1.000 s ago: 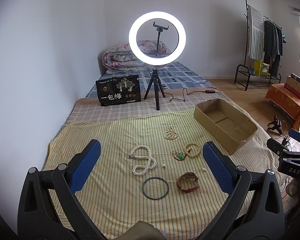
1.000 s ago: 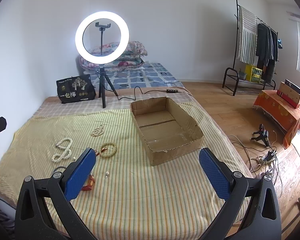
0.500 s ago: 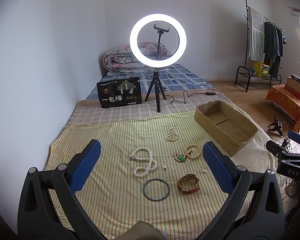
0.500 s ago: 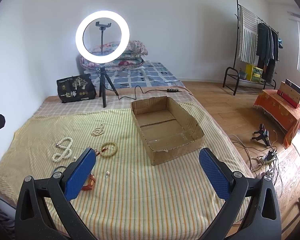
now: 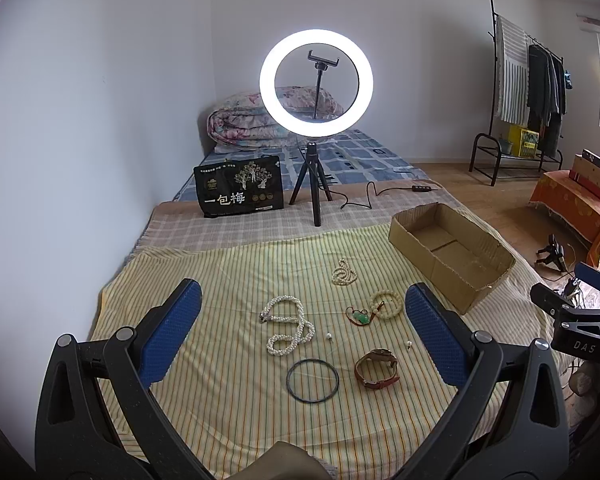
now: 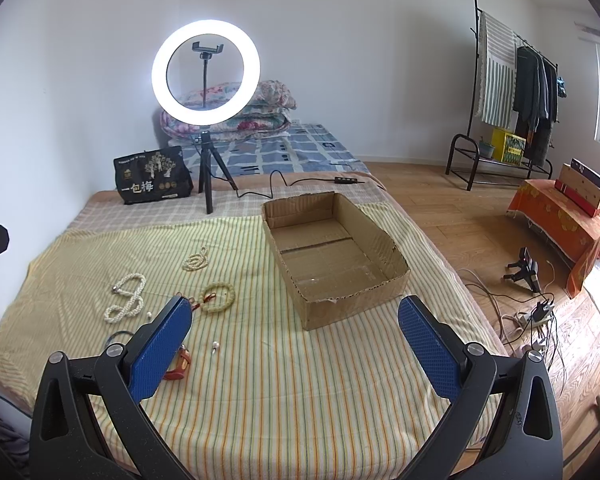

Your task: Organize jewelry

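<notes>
step: pre-grasp, none boxed | left claw (image 5: 300,330) wide, empty | right claw (image 6: 296,338) wide, empty | nxt: grab watch (image 5: 377,368) @ 5 o'clock, drop in cardboard box (image 6: 396,280) @ 2 o'clock

A: What lies on the striped cloth?

B: A looped white pearl necklace (image 5: 286,326), a small coiled bead strand (image 5: 343,273) farther back, a pale bead bracelet (image 5: 386,301) touching a green pendant on red cord (image 5: 359,316), a thin black ring (image 5: 312,380), a brown leather watch (image 5: 377,368), and two loose pearls (image 5: 329,336).

A: And the cardboard box (image 6: 396,276)?

B: Open-topped, sitting right of the jewelry with nothing inside.
</notes>
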